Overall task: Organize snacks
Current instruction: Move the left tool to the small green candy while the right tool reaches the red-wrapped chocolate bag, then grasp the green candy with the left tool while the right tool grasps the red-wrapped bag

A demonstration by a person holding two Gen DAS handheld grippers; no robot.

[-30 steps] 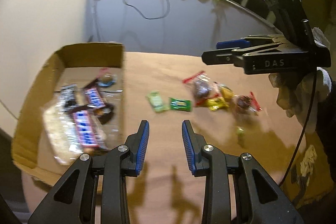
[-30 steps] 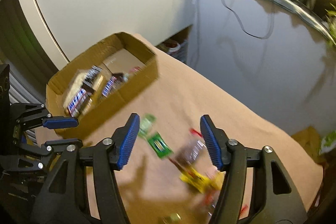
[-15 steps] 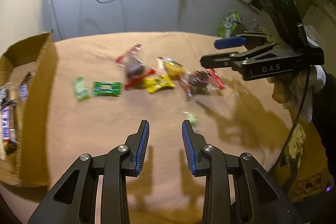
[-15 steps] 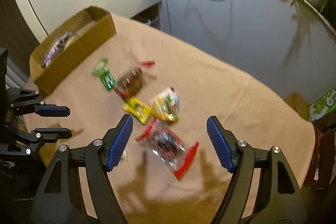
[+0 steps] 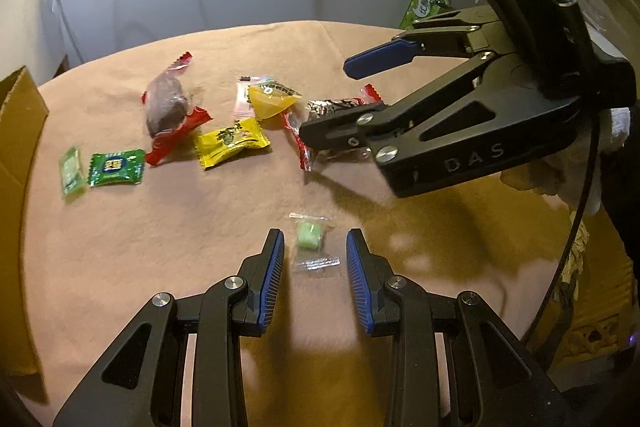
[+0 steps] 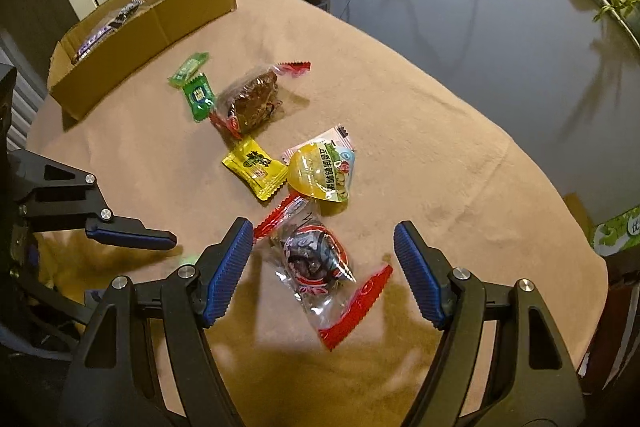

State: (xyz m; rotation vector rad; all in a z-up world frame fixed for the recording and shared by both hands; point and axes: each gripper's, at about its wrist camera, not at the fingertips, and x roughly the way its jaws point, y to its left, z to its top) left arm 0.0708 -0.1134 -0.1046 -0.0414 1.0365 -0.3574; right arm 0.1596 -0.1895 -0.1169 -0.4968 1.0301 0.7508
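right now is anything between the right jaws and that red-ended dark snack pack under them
Nothing visible. The right gripper is open, jaws on either side of the red-ended pack with no other wrapper in the gap. The yellow pouch lies just beyond, near its far red end; touching or not, I cannot tell.

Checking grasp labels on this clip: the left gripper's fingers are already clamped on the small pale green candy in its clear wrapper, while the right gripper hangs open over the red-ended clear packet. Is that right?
Not quite. In the left wrist view the left gripper is open: its fingers straddle the small pale green candy in its clear wrapper without touching it. The right gripper does hang open over the red-ended clear packet.
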